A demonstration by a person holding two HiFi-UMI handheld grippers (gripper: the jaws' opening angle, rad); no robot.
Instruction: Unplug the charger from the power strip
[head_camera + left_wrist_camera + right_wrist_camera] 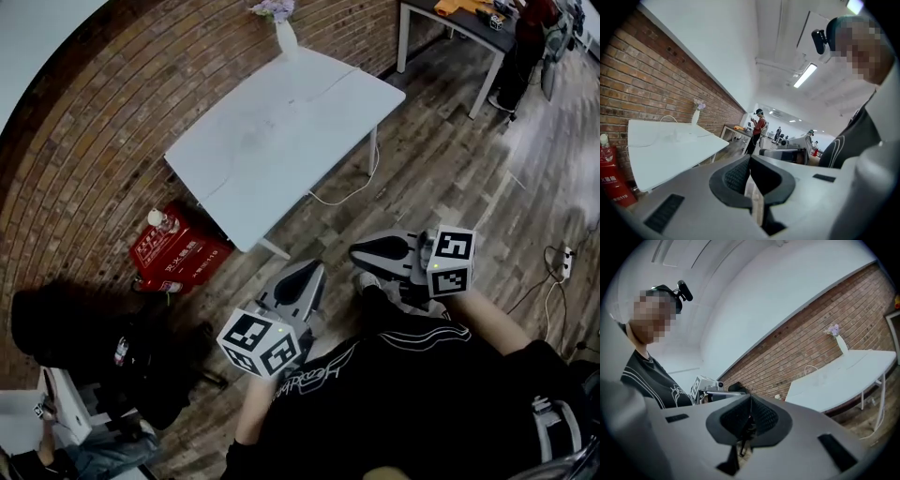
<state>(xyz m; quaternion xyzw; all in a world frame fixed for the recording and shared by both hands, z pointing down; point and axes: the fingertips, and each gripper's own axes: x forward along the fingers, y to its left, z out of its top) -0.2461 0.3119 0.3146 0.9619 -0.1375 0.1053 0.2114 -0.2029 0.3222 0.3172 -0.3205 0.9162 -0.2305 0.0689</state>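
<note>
The room has a brick wall [84,141] and a wood floor [450,178]. A white table [281,131] stands against the wall. A vase [284,33] with flowers sits at the far end of the table. A thin white cord [352,190] hangs off the table's right side and loops down to the floor. A red box [178,253] lies on the floor at the table's near left corner, and a bottle [161,221] stands on it. A second table [459,23] stands well past the white table, at the back right.

The person stands near the white table's close end and holds both grippers out in the air in front of the body. The left gripper [314,269] points toward the table, well apart from it. Its jaws are pressed together, with nothing between them. The right gripper [361,251] is just beside the left one. Its jaws are also together and hold nothing.

Far to the right of the table, a small white block [565,261] with cords lies on the floor. It may be the power strip, but it is too small to tell. The charger cannot be made out.
</note>
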